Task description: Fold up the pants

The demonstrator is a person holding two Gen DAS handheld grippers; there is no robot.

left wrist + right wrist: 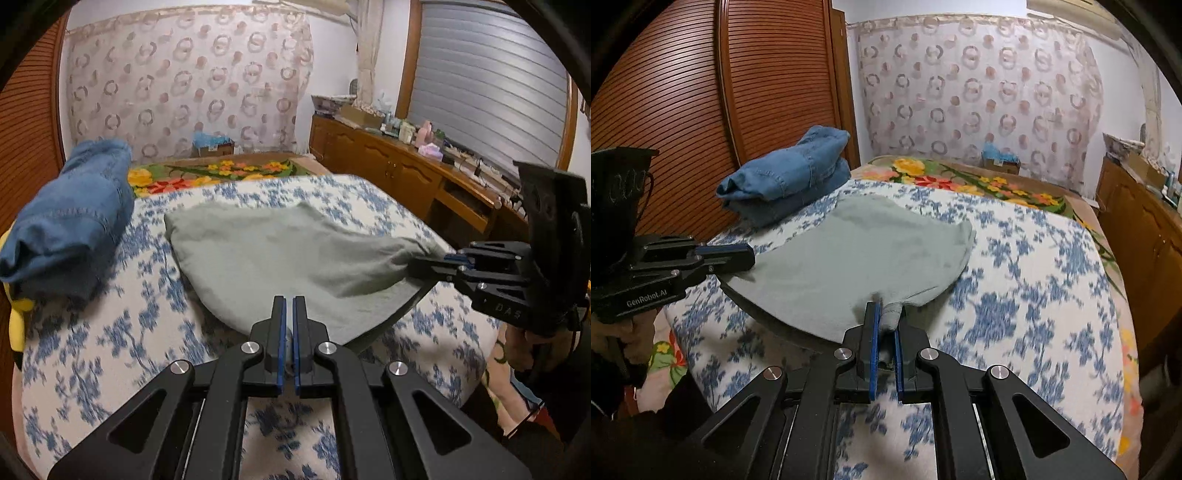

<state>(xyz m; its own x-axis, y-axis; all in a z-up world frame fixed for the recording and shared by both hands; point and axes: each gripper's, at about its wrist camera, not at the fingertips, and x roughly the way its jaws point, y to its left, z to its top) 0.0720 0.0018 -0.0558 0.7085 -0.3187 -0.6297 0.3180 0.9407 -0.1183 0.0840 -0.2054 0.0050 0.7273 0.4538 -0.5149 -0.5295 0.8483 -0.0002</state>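
Grey-green pants [280,254] [864,258] are spread over a bed with a blue-flowered cover [110,339] [1015,314]. Their near edge is lifted off the cover between the two grippers, and the far part lies on the bed. My left gripper [289,306] is shut on the near edge of the pants; it shows at the left of the right wrist view [750,256] pinching one corner. My right gripper [886,314] is shut on a bunched corner of the pants, and it shows at the right of the left wrist view [417,267].
Folded blue jeans [70,221] [790,177] lie at the bed's far left by a slatted wooden door [701,92]. A flowered blanket [221,171] covers the far end. A cluttered wooden sideboard [406,166] runs along the right. A hand [524,347] holds the right gripper.
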